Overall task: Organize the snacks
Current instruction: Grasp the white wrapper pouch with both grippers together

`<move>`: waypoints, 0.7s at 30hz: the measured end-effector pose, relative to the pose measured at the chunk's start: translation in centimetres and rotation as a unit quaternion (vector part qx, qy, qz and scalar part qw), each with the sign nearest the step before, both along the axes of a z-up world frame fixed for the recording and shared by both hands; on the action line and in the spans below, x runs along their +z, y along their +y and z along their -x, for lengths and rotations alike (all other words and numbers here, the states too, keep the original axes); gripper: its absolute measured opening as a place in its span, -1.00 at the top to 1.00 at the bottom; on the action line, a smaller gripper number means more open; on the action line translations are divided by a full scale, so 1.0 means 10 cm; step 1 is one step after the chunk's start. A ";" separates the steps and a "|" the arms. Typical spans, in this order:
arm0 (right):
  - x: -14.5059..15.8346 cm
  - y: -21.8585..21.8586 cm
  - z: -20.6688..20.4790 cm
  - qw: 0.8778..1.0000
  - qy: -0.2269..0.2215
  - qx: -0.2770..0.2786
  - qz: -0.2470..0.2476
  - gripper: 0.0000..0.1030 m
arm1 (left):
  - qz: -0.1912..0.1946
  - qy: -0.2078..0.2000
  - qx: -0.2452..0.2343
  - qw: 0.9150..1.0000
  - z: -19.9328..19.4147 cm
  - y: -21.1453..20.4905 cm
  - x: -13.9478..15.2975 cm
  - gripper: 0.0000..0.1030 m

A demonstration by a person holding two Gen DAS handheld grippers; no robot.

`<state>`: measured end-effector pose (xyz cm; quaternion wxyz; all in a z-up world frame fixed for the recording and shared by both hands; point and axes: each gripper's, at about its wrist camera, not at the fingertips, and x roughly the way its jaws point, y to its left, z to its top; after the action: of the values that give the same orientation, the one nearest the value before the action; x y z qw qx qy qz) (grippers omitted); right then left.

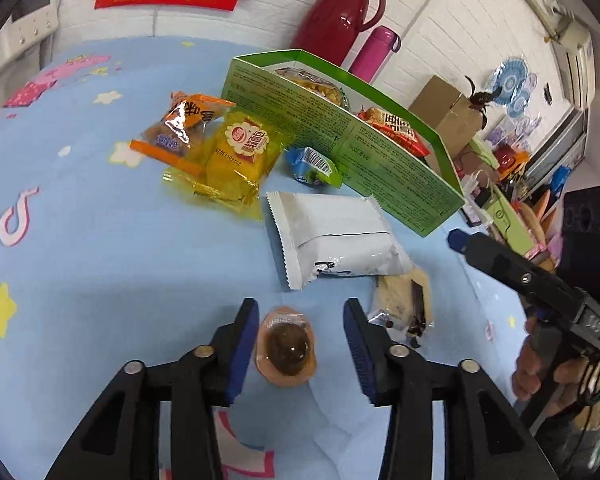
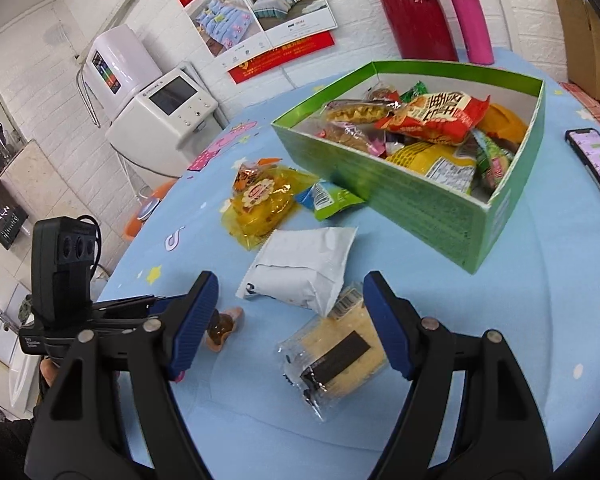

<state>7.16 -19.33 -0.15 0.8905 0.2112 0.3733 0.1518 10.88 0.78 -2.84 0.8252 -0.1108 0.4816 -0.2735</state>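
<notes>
A green box (image 2: pixel 428 204) holding several snack packets stands on the blue tablecloth (image 1: pixel 100 240). Loose snacks lie in front of it: an orange packet (image 1: pixel 184 124), a yellow bread packet (image 1: pixel 236 160), a small blue-green packet (image 1: pixel 312 166), a white pouch (image 1: pixel 336 232) and a clear-wrapped cake (image 2: pixel 336 360). My left gripper (image 1: pixel 300 344) is open, its fingers on either side of a small jelly cup (image 1: pixel 286 348). The right gripper (image 2: pixel 292 320) is open above the wrapped cake, which lies between its fingers.
A red thermos (image 1: pixel 340 12) and a pink bottle (image 1: pixel 374 50) stand behind the box. A phone (image 2: pixel 596 168) lies at the table's right edge. White appliances (image 2: pixel 156 116) stand off the table to the left. Cardboard boxes (image 1: pixel 452 116) and clutter sit beyond the far edge.
</notes>
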 end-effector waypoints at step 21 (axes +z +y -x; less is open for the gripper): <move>-0.49 -0.24 -0.35 0.989 0.083 -0.012 -0.125 0.15 | 0.054 0.066 -0.028 0.996 -0.70 -0.28 -0.19 0.05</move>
<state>10.64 -21.71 -5.05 0.8249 0.3368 0.4217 0.1682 17.90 -2.04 -4.73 0.7766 -0.1596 0.5225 -0.3138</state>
